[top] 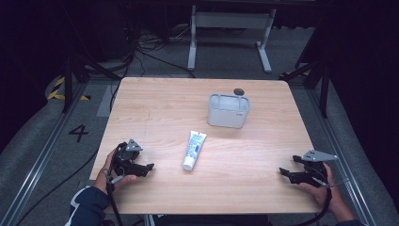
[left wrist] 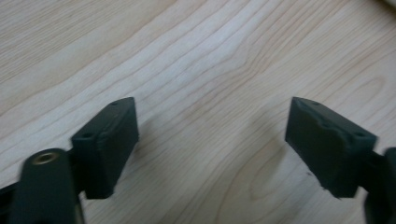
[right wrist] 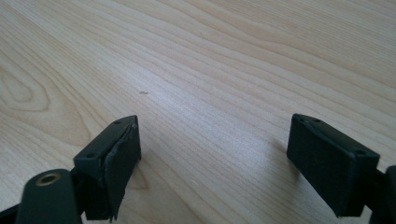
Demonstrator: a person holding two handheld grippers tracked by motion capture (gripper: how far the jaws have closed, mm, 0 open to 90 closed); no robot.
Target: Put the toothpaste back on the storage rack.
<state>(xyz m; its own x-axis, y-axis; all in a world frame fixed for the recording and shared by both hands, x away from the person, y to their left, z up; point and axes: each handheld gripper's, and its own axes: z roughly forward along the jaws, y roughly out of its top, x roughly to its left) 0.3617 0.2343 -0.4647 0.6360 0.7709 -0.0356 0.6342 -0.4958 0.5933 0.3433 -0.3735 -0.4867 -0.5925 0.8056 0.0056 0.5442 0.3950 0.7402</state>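
The table (top: pixel 155 99), pale wood, is the largest thing and lies under both tongs; its grain runs past the jaws in the left gripper view and the right gripper view alike. Beyond the tongs, toward the far edge and nearer the right one's side, stands the tub (top: pixel 228 111), a white rounded-corner container, upright, with a small dark disc (top: pixel 239 91) just behind its far rim. Between the two tongs, somewhat closer to the left one and a little farther up the table than either, lies the tube (top: pixel 194 149), white with blue print, flat on the wood, its cap end pointing back toward the near edge.

The left gripper (top: pixel 147 168) is held in a hand (top: pixel 113 175) low over the near left part of the table, well apart from the tube; its jaws stand wide, released, with bare wood between them. The right gripper (top: pixel 285 173), held near the near right edge, is likewise released, jaws spread, nothing in them.
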